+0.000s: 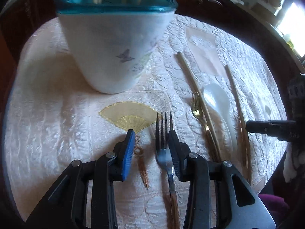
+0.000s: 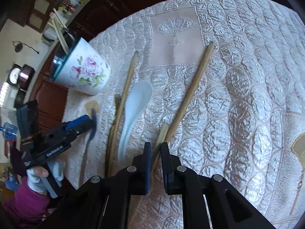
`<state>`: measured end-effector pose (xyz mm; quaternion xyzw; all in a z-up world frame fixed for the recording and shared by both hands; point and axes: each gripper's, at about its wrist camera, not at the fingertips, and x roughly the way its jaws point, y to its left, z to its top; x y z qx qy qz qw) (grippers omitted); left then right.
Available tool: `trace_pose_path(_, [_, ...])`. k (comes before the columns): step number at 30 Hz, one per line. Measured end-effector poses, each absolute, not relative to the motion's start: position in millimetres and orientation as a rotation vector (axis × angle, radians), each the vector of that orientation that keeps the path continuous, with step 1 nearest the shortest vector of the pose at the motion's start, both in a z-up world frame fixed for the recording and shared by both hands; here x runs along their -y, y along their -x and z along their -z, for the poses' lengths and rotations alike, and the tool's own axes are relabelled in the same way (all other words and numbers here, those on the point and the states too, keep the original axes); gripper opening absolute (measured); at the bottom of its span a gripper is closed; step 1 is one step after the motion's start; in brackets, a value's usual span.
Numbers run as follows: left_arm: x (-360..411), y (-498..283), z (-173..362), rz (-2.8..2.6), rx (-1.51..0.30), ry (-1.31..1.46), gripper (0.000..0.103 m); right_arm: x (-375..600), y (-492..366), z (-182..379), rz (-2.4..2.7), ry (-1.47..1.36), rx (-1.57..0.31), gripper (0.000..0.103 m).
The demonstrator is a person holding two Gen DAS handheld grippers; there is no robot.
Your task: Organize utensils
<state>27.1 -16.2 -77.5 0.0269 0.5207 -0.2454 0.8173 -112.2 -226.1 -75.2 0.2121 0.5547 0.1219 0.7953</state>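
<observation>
A white floral cup (image 1: 116, 43) with a teal rim stands at the back and holds several sticks; it also shows in the right wrist view (image 2: 83, 70). My left gripper (image 1: 151, 133) is open, low over the cloth, with a steel fork (image 1: 164, 131) lying between its fingers, close to the right finger. A small gold fork (image 1: 196, 105), a white spoon (image 1: 219, 103) and two wooden chopsticks (image 1: 192, 82) lie to its right. My right gripper (image 2: 156, 147) stands narrowly open around the near end of one chopstick (image 2: 190, 93), beside a short stick piece (image 2: 163, 133). The spoon (image 2: 137, 99) lies to its left.
A quilted pale tablecloth (image 2: 247, 76) with embroidered fans covers the table. Dark wooden cabinets (image 2: 51, 99) stand behind it. The left gripper shows at the left of the right wrist view (image 2: 63, 139), with the person's hand below it.
</observation>
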Motion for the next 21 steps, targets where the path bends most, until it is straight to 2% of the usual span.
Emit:
trace_pose_path(7, [25,-36,77,0.576,-1.116,-0.054,0.039,207,103,77,-0.267,-0.342,-1.196,0.014])
trace_pose_path(9, [29,-36,78,0.581,-1.113,-0.081,0.031,205,102,75,-0.275,-0.322,-1.188,0.012])
trace_pose_path(10, [32,-35,78,0.582,-1.114,-0.097,0.018,204,102,74,-0.281,-0.315,-1.187,0.009])
trace_pose_path(21, [16,-20,57,0.540,-1.092,-0.017,0.018,238,125,56,-0.259,-0.374,-1.119,0.008])
